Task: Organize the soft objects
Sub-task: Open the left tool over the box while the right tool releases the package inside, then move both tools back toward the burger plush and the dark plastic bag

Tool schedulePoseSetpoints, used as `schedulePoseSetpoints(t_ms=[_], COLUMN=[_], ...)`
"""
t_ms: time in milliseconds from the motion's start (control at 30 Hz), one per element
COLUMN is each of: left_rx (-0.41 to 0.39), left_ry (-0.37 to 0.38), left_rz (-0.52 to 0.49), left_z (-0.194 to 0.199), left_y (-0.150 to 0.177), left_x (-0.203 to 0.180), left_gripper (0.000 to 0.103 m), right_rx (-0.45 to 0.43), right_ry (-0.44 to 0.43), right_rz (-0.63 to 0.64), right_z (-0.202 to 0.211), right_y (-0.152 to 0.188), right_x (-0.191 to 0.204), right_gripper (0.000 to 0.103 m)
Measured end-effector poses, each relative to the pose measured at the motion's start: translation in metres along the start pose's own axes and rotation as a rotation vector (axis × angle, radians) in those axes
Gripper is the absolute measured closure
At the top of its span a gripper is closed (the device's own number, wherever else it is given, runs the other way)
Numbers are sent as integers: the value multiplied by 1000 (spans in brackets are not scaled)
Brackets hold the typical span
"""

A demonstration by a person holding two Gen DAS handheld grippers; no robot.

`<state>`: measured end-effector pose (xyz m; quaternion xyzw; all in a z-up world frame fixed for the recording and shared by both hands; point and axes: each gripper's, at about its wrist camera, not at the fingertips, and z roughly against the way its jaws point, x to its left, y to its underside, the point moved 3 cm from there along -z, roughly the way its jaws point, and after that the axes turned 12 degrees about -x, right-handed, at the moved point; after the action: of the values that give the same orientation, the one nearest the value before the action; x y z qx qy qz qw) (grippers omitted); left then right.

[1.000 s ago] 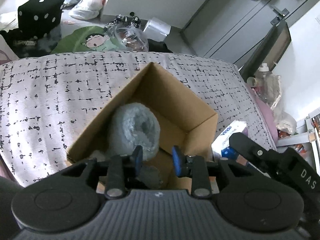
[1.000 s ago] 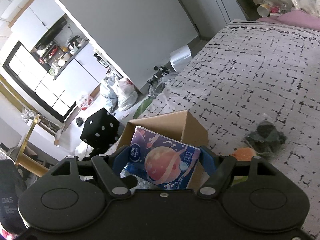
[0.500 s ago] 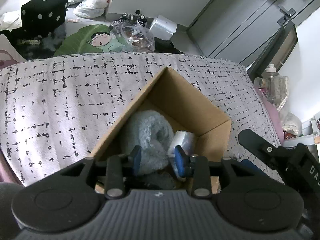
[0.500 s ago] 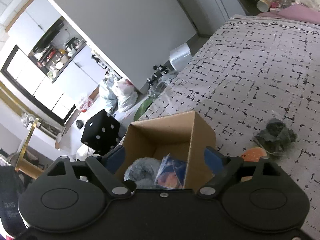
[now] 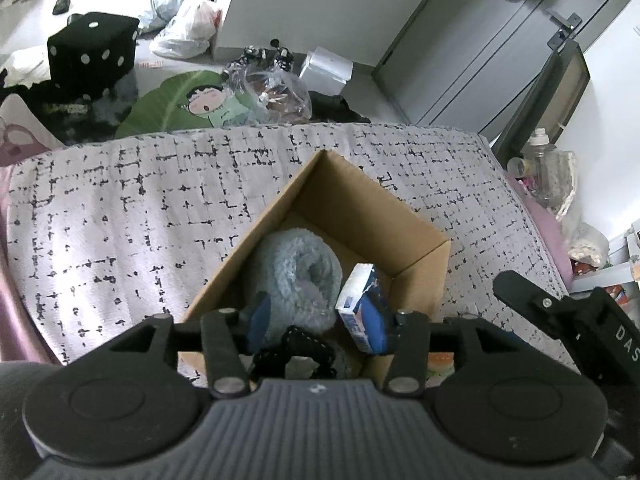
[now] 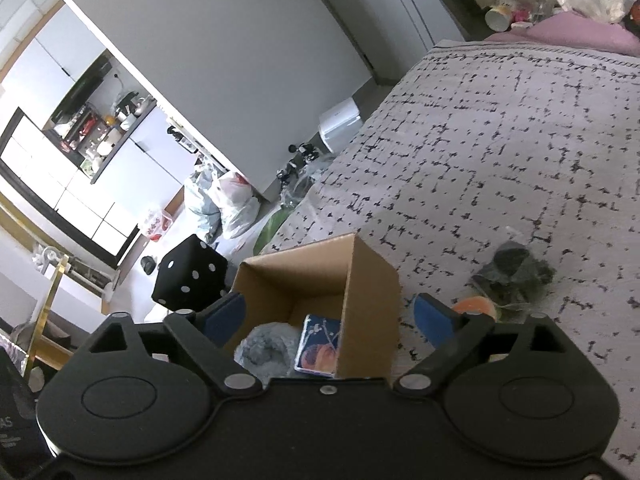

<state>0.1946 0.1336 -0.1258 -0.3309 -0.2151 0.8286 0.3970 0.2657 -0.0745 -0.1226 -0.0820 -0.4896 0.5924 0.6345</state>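
Observation:
An open cardboard box (image 5: pixel 360 216) stands on the patterned bedspread (image 5: pixel 120 220). Inside lie a grey fluffy roll (image 5: pixel 296 276), a blue-and-white tissue pack (image 5: pixel 362 304) on its edge, and a dark item (image 5: pixel 296 350) at the near side. My left gripper (image 5: pixel 320 324) hovers over the box's near end; its jaws are opening and the pads press on nothing. My right gripper (image 6: pixel 330 320) hangs above the same box (image 6: pixel 372 280), jaws opening wide and empty, with the tissue pack (image 6: pixel 318 344) below them. A black bundle in a clear bag (image 6: pixel 512 276) and an orange item (image 6: pixel 476 306) lie on the bed to the right.
Beyond the bed's far edge the floor holds a black dice cushion (image 5: pixel 92 52), plastic bags (image 5: pixel 184 28) and a green cartoon cushion (image 5: pixel 192 100). Bottles and bags (image 5: pixel 548 168) crowd the bed's right side. Grey cupboard doors (image 5: pixel 480 32) stand behind.
The right gripper let go of the tissue pack, which dropped into the box beside the fluffy roll, and its jaws spread wide. The left jaws have widened.

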Motion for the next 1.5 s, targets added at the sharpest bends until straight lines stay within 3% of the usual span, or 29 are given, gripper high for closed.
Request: schedulePoseSetpoints(t_ms=[300,667,1200,1300,1500], left_rx=[-43,-67,-15,-10,4], left_ry=[-27,6,30,32,29], left_rz=[-47,-96,-163,-176,-189], left_z=[13,17,-9,-15,-29], left_y=[2,13,46,51,62], left_x=[-24,-75,-128,-135,-146], left_gripper=[42,41,41,41,41], right_rx=[-6,-1,33,39,59], right_ry=[26,77,170,187,199], right_rz=[-17,-143,-349,-383,-455], right_z=[18,31,27,24,14], right_y=[-14,-27,-31,-30,-24], right_x=[-20,-65,-121,-129,-144], right_gripper=[6,6,7,8,22])
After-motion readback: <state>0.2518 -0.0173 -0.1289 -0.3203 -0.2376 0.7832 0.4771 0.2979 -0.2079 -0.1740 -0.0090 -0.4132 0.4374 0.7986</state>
